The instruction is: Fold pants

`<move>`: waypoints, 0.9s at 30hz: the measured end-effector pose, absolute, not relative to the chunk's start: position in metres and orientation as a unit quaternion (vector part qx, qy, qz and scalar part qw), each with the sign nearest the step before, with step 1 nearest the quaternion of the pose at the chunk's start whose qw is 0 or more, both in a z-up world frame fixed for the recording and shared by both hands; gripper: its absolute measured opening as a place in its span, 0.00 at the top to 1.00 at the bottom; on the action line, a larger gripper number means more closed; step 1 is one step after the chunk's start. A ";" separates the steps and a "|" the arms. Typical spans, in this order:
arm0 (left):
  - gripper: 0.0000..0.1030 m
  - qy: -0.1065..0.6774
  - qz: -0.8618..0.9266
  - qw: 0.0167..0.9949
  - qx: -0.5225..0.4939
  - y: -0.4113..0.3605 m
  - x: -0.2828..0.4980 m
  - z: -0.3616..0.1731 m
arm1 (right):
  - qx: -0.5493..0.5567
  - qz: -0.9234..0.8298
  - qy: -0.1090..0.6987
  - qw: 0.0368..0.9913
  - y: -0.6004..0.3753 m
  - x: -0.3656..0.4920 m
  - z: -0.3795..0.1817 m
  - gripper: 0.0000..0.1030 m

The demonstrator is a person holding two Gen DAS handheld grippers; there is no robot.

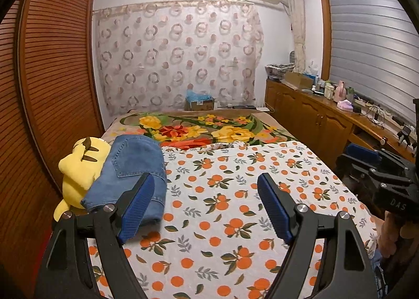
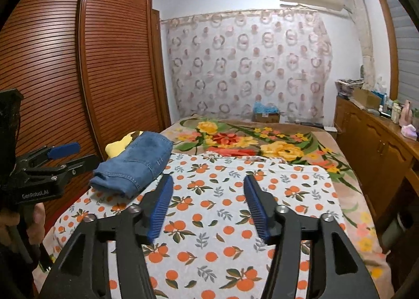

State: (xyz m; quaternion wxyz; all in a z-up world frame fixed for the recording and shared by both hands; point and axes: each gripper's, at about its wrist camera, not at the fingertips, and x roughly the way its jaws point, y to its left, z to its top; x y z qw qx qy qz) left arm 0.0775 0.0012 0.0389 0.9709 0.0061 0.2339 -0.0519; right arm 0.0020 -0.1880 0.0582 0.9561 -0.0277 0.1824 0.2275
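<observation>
Blue denim pants [image 1: 133,173] lie folded in a compact stack at the left side of the bed, on the orange-print sheet [image 1: 235,207]. They also show in the right wrist view [image 2: 136,162]. My left gripper [image 1: 207,183] is open and empty, held above the sheet just right of the pants. My right gripper [image 2: 208,183] is open and empty, over the middle of the sheet, right of the pants. Each gripper shows at the edge of the other's view: the right one [image 1: 366,160] and the left one [image 2: 70,153].
A yellow plush toy [image 1: 78,168] lies against the pants' left side, by the wooden louvred wardrobe [image 1: 52,76]. A floral blanket [image 1: 209,128] covers the far half of the bed. A wooden cabinet [image 1: 327,115] with clutter runs along the right.
</observation>
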 end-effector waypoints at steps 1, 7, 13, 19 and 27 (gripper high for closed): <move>0.21 0.234 -0.053 0.971 0.006 -0.001 0.077 0.039 | -0.028 0.223 0.181 0.957 -0.188 0.001 0.058 0.42; 0.21 0.232 -0.061 0.971 0.008 -0.014 0.073 0.042 | -0.032 0.199 0.183 0.962 -0.193 -0.005 0.059 0.31; 0.21 0.223 -0.065 0.973 0.010 -0.023 0.067 0.048 | -0.026 0.183 0.173 0.967 -0.198 -0.012 0.064 0.24; 0.21 0.215 -0.066 0.974 0.009 -0.026 0.061 0.055 | -0.019 0.178 0.162 0.970 -0.203 -0.018 0.067 0.20; 0.21 0.213 -0.066 0.975 0.005 -0.026 0.060 0.056 | -0.018 0.176 0.151 0.973 -0.206 -0.022 0.063 0.18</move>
